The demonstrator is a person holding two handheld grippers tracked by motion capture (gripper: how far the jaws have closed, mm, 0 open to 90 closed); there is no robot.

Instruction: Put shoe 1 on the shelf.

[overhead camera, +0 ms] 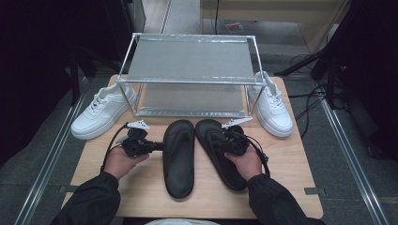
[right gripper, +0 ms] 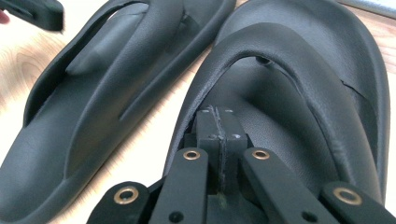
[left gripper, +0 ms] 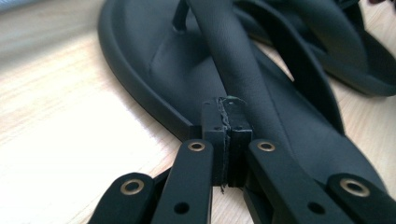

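Worktop [overhead camera: 141,187] is lit evenly from above; surroundings are left dark. Near parts are blurred in both gripper views.

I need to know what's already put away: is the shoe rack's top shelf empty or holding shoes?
Empty. The top shelf is bare; both sandals and both sneakers lie on the table.

Lab or recording studio setting indicated, not home. Small wooden counter [overhead camera: 141,187] set on grey carpeted floor [overhead camera: 33,159], flanked by metal floor rails [overhead camera: 349,154]. Dark stand legs [overhead camera: 300,65] and loose cables [overhead camera: 312,101] seen at right. Surroundings kept dark, as with black curtains. Staged props laid out: metal two-tier shoe rack [overhead camera: 190,61], white sneakers [overhead camera: 101,110], black sandals [overhead camera: 179,157]. Cabled handheld devices [overhead camera: 133,140] worn by person.
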